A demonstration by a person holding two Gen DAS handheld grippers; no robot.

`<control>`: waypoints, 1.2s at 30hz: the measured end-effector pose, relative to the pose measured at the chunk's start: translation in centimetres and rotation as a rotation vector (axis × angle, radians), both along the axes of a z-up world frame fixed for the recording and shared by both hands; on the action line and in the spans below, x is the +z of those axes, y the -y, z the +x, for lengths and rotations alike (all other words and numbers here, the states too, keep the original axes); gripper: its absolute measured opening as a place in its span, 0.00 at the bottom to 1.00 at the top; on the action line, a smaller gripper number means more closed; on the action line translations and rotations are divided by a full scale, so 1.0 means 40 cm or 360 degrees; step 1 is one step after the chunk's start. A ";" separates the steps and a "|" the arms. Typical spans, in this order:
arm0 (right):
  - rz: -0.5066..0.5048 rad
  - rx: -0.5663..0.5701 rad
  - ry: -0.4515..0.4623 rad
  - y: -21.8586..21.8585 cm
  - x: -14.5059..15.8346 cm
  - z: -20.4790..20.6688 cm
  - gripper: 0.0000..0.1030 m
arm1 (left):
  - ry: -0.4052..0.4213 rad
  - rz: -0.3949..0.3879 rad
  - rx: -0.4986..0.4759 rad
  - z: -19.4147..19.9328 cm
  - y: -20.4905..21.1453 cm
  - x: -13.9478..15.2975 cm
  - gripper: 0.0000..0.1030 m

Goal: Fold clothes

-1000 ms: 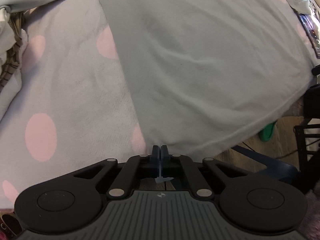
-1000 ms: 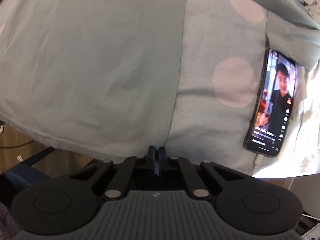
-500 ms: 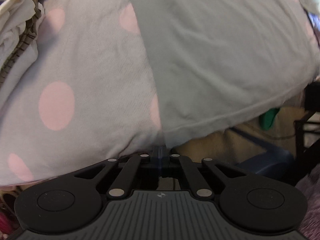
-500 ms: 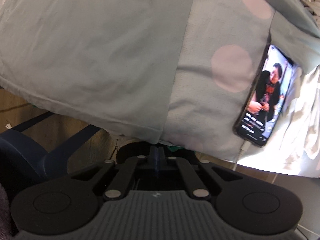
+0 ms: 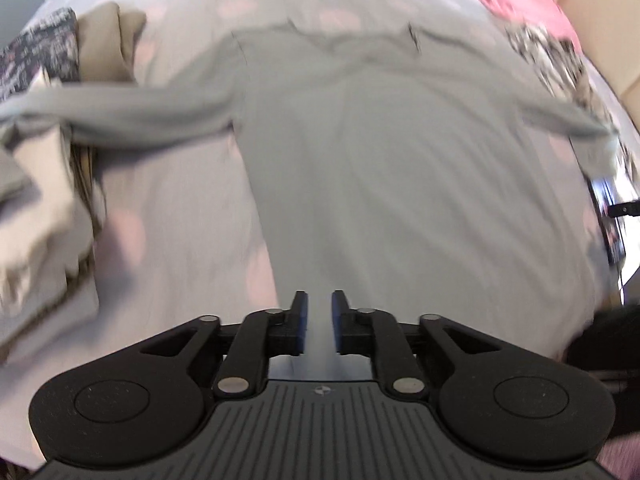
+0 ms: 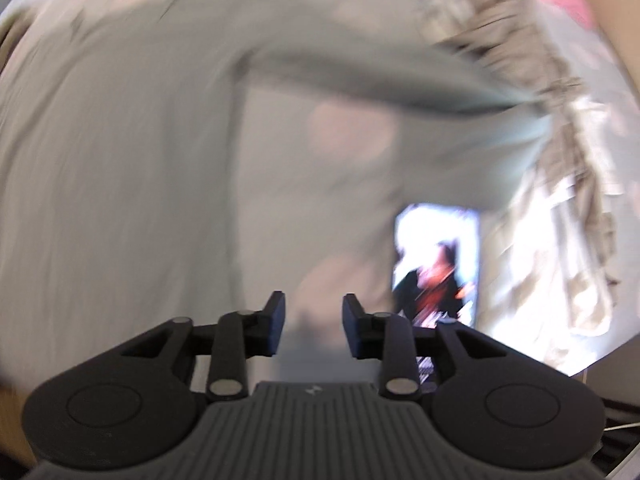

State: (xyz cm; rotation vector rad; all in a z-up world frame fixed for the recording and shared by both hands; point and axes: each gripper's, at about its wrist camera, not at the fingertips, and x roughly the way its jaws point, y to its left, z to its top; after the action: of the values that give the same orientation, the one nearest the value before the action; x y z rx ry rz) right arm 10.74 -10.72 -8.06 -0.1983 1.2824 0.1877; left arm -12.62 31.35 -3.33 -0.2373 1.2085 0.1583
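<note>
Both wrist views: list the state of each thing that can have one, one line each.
Left claw: open, holding nothing, above the shirt's lower part.
Right claw: open, holding nothing.
Grey long-sleeved shirt: unfolded, spread flat on the bedcover, both sleeves stretched outward.
Phone: screen lit, lying on the bedcover.
Polka-dot bedcover: spread under the shirt.

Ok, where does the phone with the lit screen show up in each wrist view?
Left wrist view: the phone is a dark, blurred sliver at the far right edge, beside the shirt's hem side.
Right wrist view: it lies lower right of centre, screen lit, just past the right claw.
Shared landmark: the grey long-sleeved shirt spread on the dotted bedspread.
</note>
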 end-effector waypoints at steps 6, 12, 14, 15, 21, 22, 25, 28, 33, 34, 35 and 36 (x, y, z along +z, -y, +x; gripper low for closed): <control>-0.0084 -0.0155 0.0262 0.051 -0.009 0.132 0.50 | 0.0104 0.0063 0.0104 0.101 -0.029 -0.030 0.12; -0.0008 -0.0189 0.0177 0.073 -0.087 0.246 0.46 | 0.0149 0.0170 0.0103 0.166 -0.022 -0.050 0.12; -0.0001 -0.0185 0.0130 0.069 -0.114 0.265 0.44 | 0.0151 0.0169 0.0090 0.179 -0.029 -0.058 0.12; -0.0013 -0.0176 0.0112 0.065 -0.128 0.275 0.42 | 0.0152 0.0180 0.0087 0.186 -0.032 -0.065 0.12; -0.0077 -0.0243 0.0060 0.085 -0.205 0.321 0.41 | 0.0116 0.0180 0.0051 0.237 -0.042 -0.104 0.12; -0.0058 -0.0257 0.0055 0.091 -0.206 0.324 0.37 | 0.0114 0.0175 0.0039 0.244 -0.042 -0.109 0.12; -0.0072 -0.0292 0.0055 0.102 -0.200 0.327 0.22 | 0.0109 0.0185 -0.0015 0.260 -0.029 -0.117 0.12; -0.0097 -0.0322 0.0067 0.108 -0.190 0.326 0.06 | 0.0114 0.0204 -0.0054 0.264 -0.011 -0.116 0.12; -0.0016 -0.0342 0.0067 0.099 -0.136 0.303 0.06 | 0.0151 0.0221 -0.0083 0.252 0.011 -0.097 0.12; 0.0004 -0.0330 0.0077 0.088 -0.116 0.293 0.06 | 0.0159 0.0223 -0.0084 0.249 0.014 -0.092 0.12; 0.0020 -0.0306 0.0092 0.075 -0.095 0.282 0.06 | 0.0172 0.0219 -0.0088 0.247 0.015 -0.086 0.12; 0.0042 -0.0275 0.0112 0.059 -0.074 0.272 0.06 | 0.0187 0.0216 -0.0089 0.245 0.017 -0.079 0.12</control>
State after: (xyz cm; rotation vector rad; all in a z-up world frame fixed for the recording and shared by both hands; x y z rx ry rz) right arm 21.63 -13.09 -11.00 -0.0704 1.2196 0.0490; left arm -2.81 30.66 -6.50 -0.0931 1.0821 0.1745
